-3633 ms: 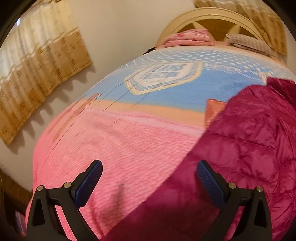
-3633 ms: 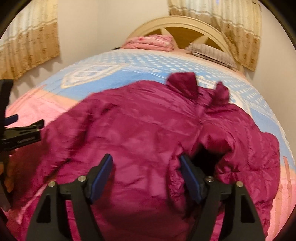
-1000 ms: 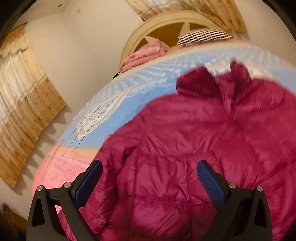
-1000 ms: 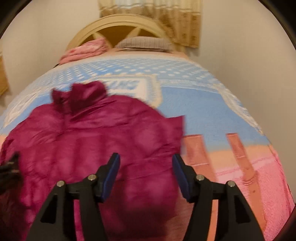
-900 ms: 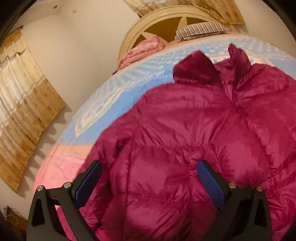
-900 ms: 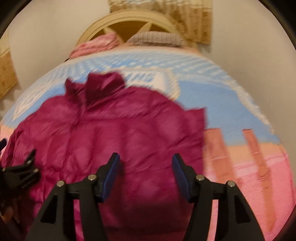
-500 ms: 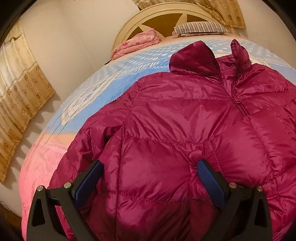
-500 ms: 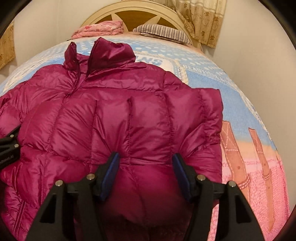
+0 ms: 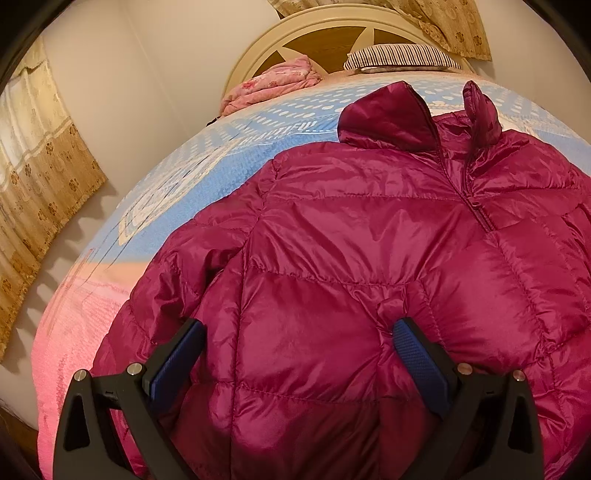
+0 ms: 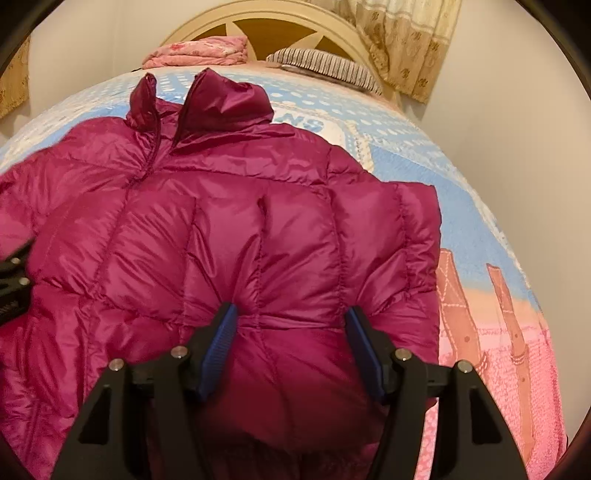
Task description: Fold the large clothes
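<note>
magenta quilted jacket [image 9: 351, 258] lies front-up on your bed [image 9: 92, 314], collar toward the far headboard [image 9: 332, 33], zip partly open at the neck. your left gripper [image 9: 299, 354] has its blue fingers spread wide, with the near left hem area puffed up between them; whether the pads press the fabric, you cannot tell. your right gripper [image 10: 291, 339] sits at the near right hem, fingers spread about a bunched fold of the padding that fills the gap, both pads against it. a striped pillow [image 10: 325, 68] and a folded pink blanket [image 10: 195, 50] rest far off by the headboard.
</note>
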A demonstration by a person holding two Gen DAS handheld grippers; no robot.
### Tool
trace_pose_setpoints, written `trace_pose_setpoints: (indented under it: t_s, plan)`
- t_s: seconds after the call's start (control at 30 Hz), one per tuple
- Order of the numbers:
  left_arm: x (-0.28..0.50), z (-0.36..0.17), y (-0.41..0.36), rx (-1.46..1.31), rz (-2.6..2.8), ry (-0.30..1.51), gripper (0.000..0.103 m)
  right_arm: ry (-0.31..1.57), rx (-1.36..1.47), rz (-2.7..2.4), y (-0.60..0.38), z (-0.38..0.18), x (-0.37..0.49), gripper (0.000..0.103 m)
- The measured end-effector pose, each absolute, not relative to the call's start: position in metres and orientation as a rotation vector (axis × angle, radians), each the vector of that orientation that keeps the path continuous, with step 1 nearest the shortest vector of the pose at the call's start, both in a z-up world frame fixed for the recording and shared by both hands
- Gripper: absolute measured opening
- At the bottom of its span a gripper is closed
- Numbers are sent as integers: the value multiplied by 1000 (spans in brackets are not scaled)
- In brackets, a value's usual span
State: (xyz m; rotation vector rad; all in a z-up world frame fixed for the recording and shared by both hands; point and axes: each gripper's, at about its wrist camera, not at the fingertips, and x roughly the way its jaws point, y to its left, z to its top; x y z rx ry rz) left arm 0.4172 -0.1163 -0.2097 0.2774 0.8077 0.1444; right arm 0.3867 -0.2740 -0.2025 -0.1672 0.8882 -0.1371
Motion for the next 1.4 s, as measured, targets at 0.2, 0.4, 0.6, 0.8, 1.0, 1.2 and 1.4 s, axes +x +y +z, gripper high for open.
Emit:
trace_pose_setpoints:
  t_s: [0.2, 0.4, 0.6, 0.8, 1.0, 1.2, 1.4]
  plan:
    - [417, -210, -115, 273, 142, 807, 102, 823, -57, -75, -262, -178, 367, 71]
    - [417, -208, -111, 246, 124, 818, 102, 873, -117, -47, -240, -209, 380, 76]
    - [397, -174, -80, 239, 130, 817, 102, 864, -112, -63, -243, -212, 381, 79]
    - [343, -137, 0, 261, 264, 717, 102, 857, -119, -74, -242, -212, 380, 80]
    - [294, -158, 99, 164, 452, 800, 102, 850, -154, -100, -236, -209, 376, 83]
    - [251, -186, 150, 16, 487, 891, 102, 811, -149, -75, -231, -181, 341, 87]
    - [244, -199, 144, -74, 412, 925, 93, 756, -174, -6, -210, -170, 297, 95]
